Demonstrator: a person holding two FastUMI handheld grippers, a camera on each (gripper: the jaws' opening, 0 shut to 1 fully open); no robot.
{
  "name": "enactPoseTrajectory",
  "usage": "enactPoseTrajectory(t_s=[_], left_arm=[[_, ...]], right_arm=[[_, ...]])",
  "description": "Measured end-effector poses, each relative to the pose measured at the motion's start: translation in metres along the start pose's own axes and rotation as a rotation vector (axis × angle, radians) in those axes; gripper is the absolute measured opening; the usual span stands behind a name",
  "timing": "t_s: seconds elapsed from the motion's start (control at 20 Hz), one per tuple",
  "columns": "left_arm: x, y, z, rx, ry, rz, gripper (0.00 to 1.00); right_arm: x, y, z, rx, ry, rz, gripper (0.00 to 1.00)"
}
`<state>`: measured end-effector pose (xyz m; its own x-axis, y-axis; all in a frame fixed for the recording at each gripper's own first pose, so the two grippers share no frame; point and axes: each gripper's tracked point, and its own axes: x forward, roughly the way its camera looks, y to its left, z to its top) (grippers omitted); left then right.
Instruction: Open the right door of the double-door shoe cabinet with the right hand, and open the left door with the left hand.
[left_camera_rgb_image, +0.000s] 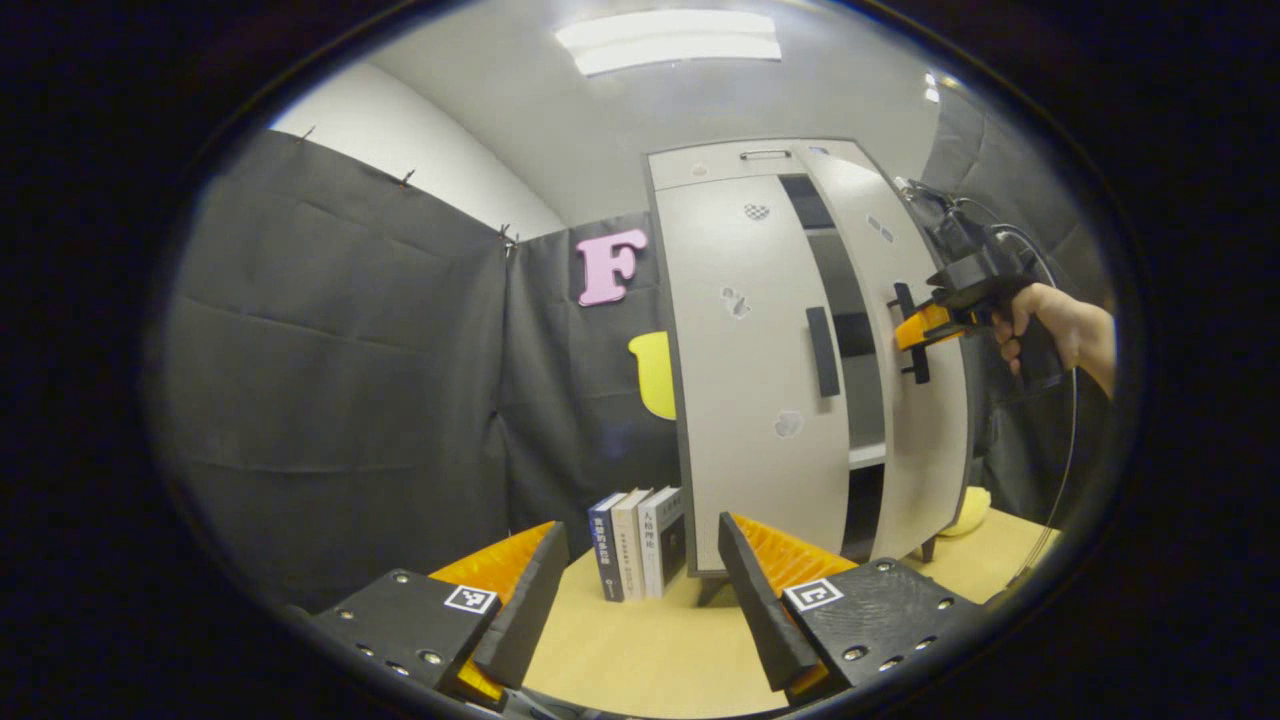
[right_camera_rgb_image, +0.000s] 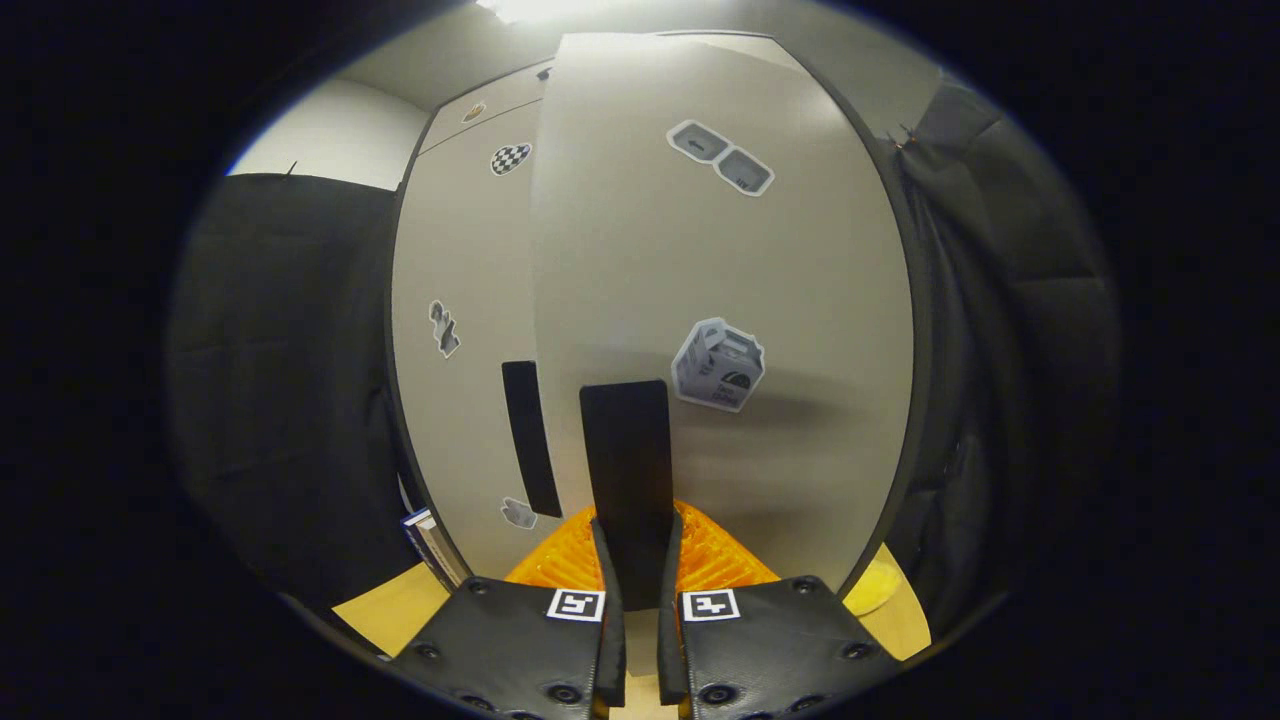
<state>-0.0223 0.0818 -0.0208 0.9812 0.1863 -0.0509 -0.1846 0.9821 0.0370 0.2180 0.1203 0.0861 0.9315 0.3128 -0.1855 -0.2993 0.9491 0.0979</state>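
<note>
A pale double-door shoe cabinet (left_camera_rgb_image: 750, 350) stands on a wooden table. Its right door (left_camera_rgb_image: 920, 420) is swung partly out, showing dark shelves behind it; the left door (left_camera_rgb_image: 745, 400) is closed, its black bar handle (left_camera_rgb_image: 823, 352) free. In the left gripper view my right gripper (left_camera_rgb_image: 910, 335) clamps the right door's black handle (left_camera_rgb_image: 912, 335), held by a hand (left_camera_rgb_image: 1050, 330). In the right gripper view that gripper (right_camera_rgb_image: 634, 565) is shut on the black handle (right_camera_rgb_image: 627, 470), with the right door (right_camera_rgb_image: 720, 300) close ahead. My left gripper (left_camera_rgb_image: 640, 590) hangs open, well short of the cabinet.
Three books (left_camera_rgb_image: 640, 545) stand upright on the table (left_camera_rgb_image: 650, 650) just left of the cabinet's foot. A yellow object (left_camera_rgb_image: 970, 512) lies on the table behind the right door. Black cloth walls close in on the left and the right.
</note>
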Motion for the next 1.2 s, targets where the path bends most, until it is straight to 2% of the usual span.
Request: enactPoseTrajectory(t_s=[0.5, 0.8, 0.85, 0.9, 1.2], left_arm=[[0.006, -0.038, 0.007, 0.004, -0.011, -0.08, 0.88], [0.007, -0.066, 0.011, 0.002, -0.017, -0.14, 0.88], [0.008, -0.071, 0.012, 0.002, -0.019, -0.15, 0.88], [0.008, -0.077, 0.012, 0.001, -0.019, -0.161, 0.89], [0.007, -0.107, 0.016, -0.005, -0.027, -0.217, 0.88]], right_arm=[[-0.037, -0.015, -0.006, -0.015, 0.027, 0.039, 0.14], [-0.056, -0.034, -0.009, -0.018, 0.032, 0.027, 0.14], [-0.059, -0.037, -0.009, -0.024, 0.032, 0.025, 0.11], [-0.061, -0.04, -0.009, -0.027, 0.034, 0.022, 0.14], [-0.075, -0.063, -0.009, -0.04, 0.039, -0.009, 0.13]])
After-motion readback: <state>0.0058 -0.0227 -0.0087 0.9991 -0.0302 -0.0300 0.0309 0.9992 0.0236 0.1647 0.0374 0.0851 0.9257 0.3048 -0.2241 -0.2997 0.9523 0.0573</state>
